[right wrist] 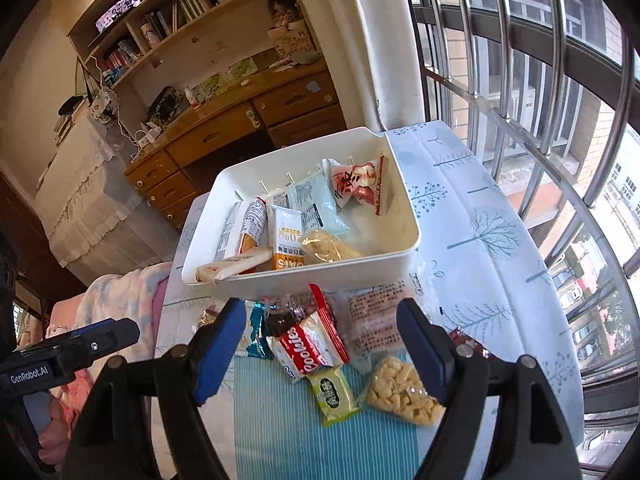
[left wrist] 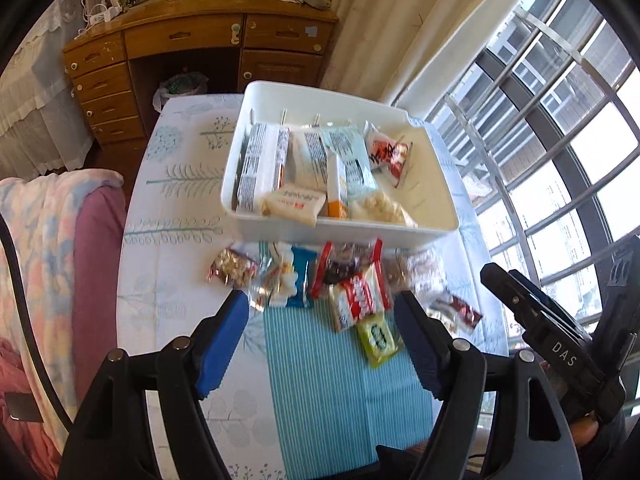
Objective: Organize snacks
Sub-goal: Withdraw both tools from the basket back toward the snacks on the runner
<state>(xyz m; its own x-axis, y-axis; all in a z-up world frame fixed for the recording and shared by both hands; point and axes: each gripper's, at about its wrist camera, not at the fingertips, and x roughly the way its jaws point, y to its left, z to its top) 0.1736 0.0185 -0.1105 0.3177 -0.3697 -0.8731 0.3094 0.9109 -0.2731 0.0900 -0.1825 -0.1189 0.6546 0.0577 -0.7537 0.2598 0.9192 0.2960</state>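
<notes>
A white rectangular plastic bin (left wrist: 344, 232) sits on the desk (left wrist: 176, 184), which wears a pale cloth printed with trees and a teal striped mat, and it already holds several snacks: long wrapped bars with barcode backs (left wrist: 260, 168), an orange-and-white oat bar (right wrist: 286, 240), a red-and-white triangular packet (right wrist: 362, 186) and a clear bag of pale puffs (left wrist: 384, 206). Loose snacks lie on the desk just in front of the bin: a red-and-white "Cookies" packet (right wrist: 310, 350), a small green wrapped sweet (right wrist: 332, 394), a blue-and-white wrapper (left wrist: 302, 280) and a nut packet (left wrist: 232, 270). The left gripper (left wrist: 322, 334) hovers over this pile with its blue-padded fingers (left wrist: 222, 344) spread apart and holding nothing; the right gripper (right wrist: 320, 344) is likewise spread and empty above the same pile. The left view is blurred around the loose snacks, whereas the right view is sharp and alone shows a clear bag of yellow corn puffs (right wrist: 402, 390) beside its right finger. The left view alone shows the nut packet clearly. A wooden dresser with drawers (left wrist: 200, 40) stands beyond the desk.
</notes>
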